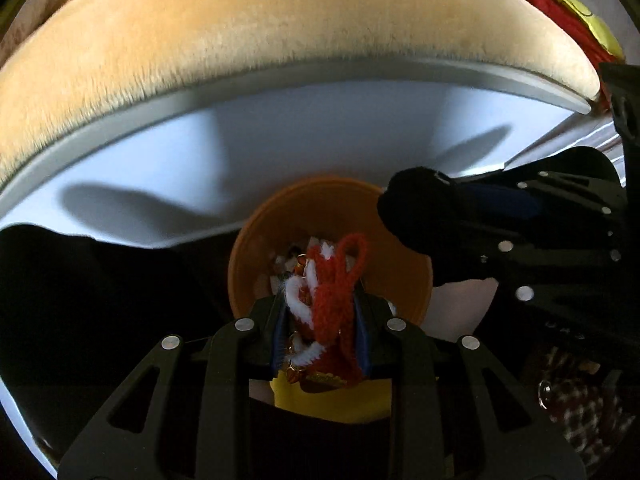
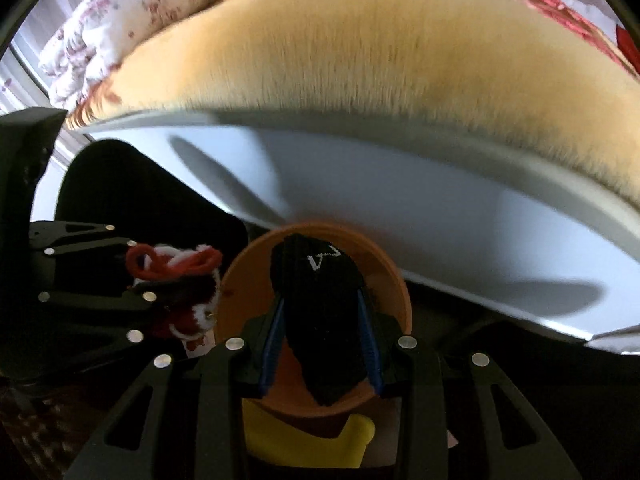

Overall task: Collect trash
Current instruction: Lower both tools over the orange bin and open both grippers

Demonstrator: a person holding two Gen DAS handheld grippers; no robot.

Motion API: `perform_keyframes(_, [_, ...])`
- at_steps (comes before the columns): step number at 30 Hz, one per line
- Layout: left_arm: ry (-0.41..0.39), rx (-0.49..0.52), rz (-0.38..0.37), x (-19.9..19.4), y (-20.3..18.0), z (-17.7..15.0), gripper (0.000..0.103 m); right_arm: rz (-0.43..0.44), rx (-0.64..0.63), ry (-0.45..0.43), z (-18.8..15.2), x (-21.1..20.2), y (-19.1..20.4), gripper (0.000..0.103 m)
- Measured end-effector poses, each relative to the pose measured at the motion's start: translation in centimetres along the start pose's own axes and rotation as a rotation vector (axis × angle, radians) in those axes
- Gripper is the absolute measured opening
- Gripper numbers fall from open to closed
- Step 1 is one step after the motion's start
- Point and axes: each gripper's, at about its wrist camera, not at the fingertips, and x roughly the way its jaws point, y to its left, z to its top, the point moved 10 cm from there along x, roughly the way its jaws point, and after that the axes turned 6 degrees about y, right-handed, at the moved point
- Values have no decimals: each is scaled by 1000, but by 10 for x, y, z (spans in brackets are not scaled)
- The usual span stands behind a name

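Left tongs: your left gripper [image 1: 320,320] is clamping a red-and-white knitted yarn bundle [image 1: 328,300] between its blue pads.
Right tongs: your right gripper [image 2: 322,340] is pinching a black fabric piece with a white mark [image 2: 320,280].
Where the trash is sitting: you are holding both pieces over the round orange plastic bin [image 2: 394,280], just beside each other.
Behind: a white tray edge [image 1: 280,80] is lying against tan plush fabric [image 1: 240,20].

A home bedroom.
A plush tan blanket [image 2: 400,60] and a floral quilt [image 2: 120,12] lie on a white bed frame [image 1: 280,132].
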Motion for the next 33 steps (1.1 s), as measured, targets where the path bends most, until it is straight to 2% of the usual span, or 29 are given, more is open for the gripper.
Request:
perform_keyframes(8, [-29, 15, 37, -9, 0, 4, 27, 12, 13, 53, -8, 15, 2, 37])
perform_keyframes(11, [-27, 9, 40, -10, -1, 0, 28, -2, 14, 69, -12, 18, 1, 44])
perform_keyframes(13, [-27, 5, 46, -12, 2, -1, 30, -10, 15, 63, -10, 17, -1, 53])
perform_keyframes(18, [-17, -2, 61, -14, -1, 1, 41, -24, 20, 41, -7, 9, -5, 60])
perform_keyframes(20, [-9, 3, 75, -15, -3, 0, 50, -23, 20, 37, -6, 6, -7, 60])
perform_keyframes(24, [-16, 12, 86, -18, -4, 0, 52, -24, 21, 12, -2, -6, -8, 60])
perform_keyframes(28, [-20, 8, 109, -24, -4, 0, 62, -31, 29, -17, 1, -16, -13, 60])
perform_keyframes(33, [-29, 12, 127, -29, 0, 2, 63, -39, 44, -49, 5, -29, -19, 61])
